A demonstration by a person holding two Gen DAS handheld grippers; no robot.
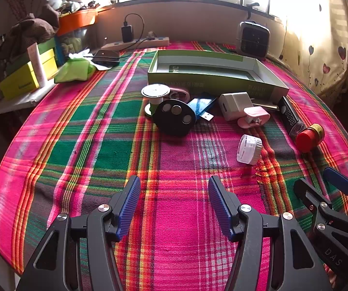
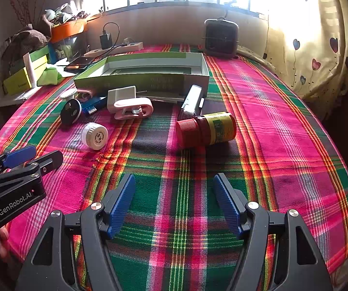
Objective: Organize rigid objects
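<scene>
An open green box [image 1: 212, 82] [image 2: 140, 77] lies at the back of the plaid cloth. In front of it are scattered a black oval disc [image 1: 175, 116] [image 2: 70, 111], a white spool [image 1: 155, 92], a blue USB stick [image 1: 202, 105], a white charger [image 1: 233, 105] [image 2: 123, 95], a pink clip [image 1: 255, 116] [image 2: 135, 109], a white jar [image 1: 249, 149] [image 2: 95, 132], a black perforated bar [image 1: 289, 116] and a red-capped bottle [image 1: 310, 137] [image 2: 208, 128] on its side. My left gripper [image 1: 174, 181] [image 2: 33, 156] and right gripper [image 2: 174, 178] [image 1: 314, 179] hover open and empty, short of the objects.
A power strip [image 1: 137, 43] with a plugged charger, a phone [image 1: 106, 57], a small heater [image 1: 254, 38], a green pouch [image 1: 74, 70] and yellow boxes [image 1: 26, 80] line the back and left. A curtain [image 2: 319, 48] hangs on the right. A hand [image 2: 3, 242] holds the left gripper.
</scene>
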